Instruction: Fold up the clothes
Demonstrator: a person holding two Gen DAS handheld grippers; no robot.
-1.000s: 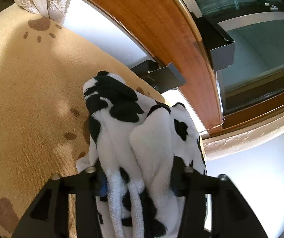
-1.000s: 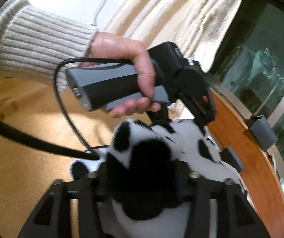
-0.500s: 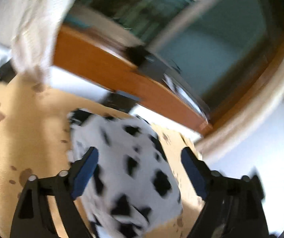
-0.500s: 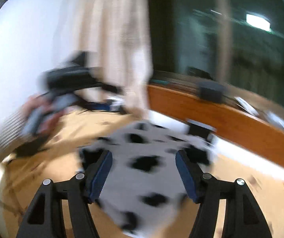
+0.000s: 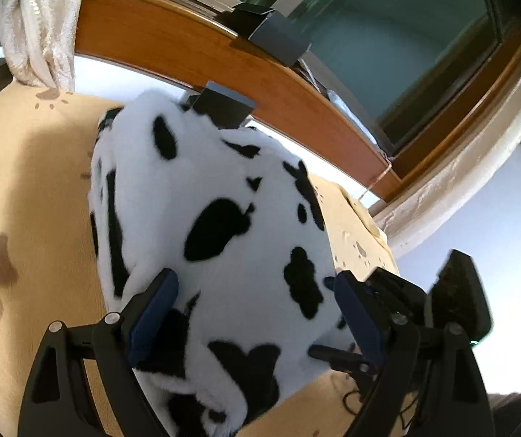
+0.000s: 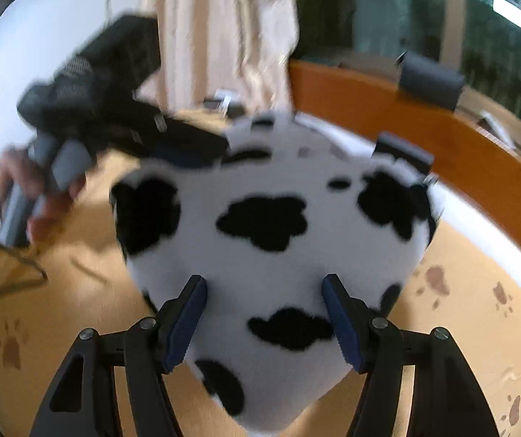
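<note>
A fluffy white garment with black cow spots (image 5: 224,225) lies folded in a compact bundle on a tan blanket with brown paw prints (image 5: 24,189). My left gripper (image 5: 253,313) is open, its blue-padded fingers spread on either side of the bundle, holding nothing. My right gripper (image 6: 264,313) is open too, above the same garment (image 6: 267,218). The right gripper's body shows at the lower right of the left wrist view (image 5: 457,302). The left gripper and the hand holding it show at the left of the right wrist view (image 6: 78,138), blurred.
A wooden window ledge (image 5: 195,51) runs behind the blanket, with grey clips (image 5: 271,32) on it. A cream curtain (image 5: 42,22) hangs at the back left. A white wall (image 5: 497,225) stands to the right.
Both grippers were shut on the bunched cow-print garment a second ago. They have opened and pulled back; the garment now lies as a folded bundle on the blanket.
</note>
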